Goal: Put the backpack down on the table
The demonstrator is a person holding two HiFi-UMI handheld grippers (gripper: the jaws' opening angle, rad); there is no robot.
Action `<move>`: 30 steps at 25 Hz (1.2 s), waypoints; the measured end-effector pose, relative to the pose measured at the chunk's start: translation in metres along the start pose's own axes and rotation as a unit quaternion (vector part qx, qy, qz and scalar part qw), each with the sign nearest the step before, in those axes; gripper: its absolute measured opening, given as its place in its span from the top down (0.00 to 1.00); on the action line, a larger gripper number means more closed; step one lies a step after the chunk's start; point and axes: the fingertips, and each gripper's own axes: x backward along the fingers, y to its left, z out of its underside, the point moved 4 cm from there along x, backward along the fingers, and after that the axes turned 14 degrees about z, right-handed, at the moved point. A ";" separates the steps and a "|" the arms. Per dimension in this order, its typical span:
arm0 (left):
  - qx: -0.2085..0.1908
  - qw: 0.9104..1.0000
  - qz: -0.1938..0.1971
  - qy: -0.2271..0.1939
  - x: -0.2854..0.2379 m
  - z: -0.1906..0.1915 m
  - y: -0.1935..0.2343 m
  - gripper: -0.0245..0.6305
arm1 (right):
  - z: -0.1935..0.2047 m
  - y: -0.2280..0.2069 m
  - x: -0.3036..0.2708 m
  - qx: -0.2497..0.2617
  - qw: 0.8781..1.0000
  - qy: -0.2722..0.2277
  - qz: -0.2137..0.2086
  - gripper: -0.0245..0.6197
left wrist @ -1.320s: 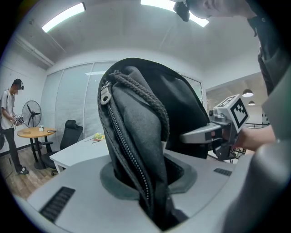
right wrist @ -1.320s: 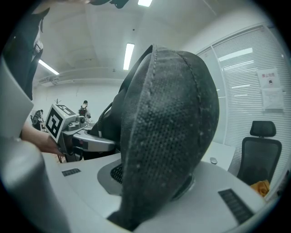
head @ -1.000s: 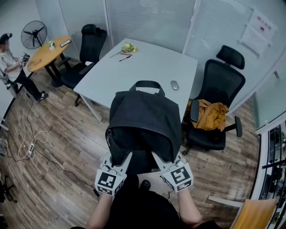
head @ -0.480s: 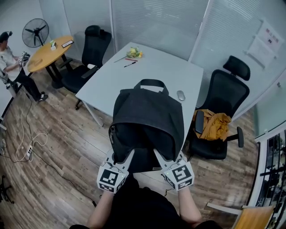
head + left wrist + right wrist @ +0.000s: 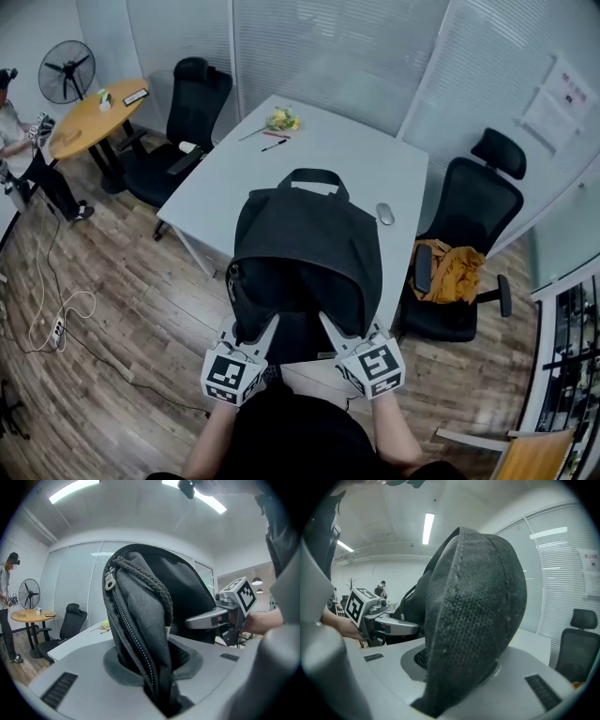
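Note:
A dark grey backpack [image 5: 307, 246] with a top carry handle hangs in the air over the near end of the white table [image 5: 309, 155]. My left gripper [image 5: 264, 330] is shut on its zippered left edge [image 5: 140, 634]. My right gripper [image 5: 330, 330] is shut on its padded mesh right edge [image 5: 468, 634]. Each gripper view is filled by the bag, with the other gripper visible beside it. The bag's underside and the table edge below it are hidden.
On the table lie a computer mouse [image 5: 385, 215], a pen [image 5: 273, 145] and a yellow bunch [image 5: 280, 119] at the far end. Black office chairs [image 5: 473, 202] flank the table; the right one [image 5: 450, 267] holds an orange garment. A person stands by a round wooden table [image 5: 94, 110] at far left.
Both grippers and the backpack have moved forward toward the table together; the table and chairs have shifted nearer in the head view. Grips are unchanged.

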 end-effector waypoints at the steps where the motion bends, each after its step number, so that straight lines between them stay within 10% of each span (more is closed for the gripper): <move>1: 0.001 1.000 0.001 -0.001 0.002 0.000 0.006 0.81 | -0.001 0.003 -0.005 0.001 1.000 0.001 0.001 0.81; 30: 0.034 0.999 -0.041 -0.003 0.015 0.016 0.110 0.81 | -0.020 0.033 -0.114 0.014 0.998 0.024 -0.049 0.81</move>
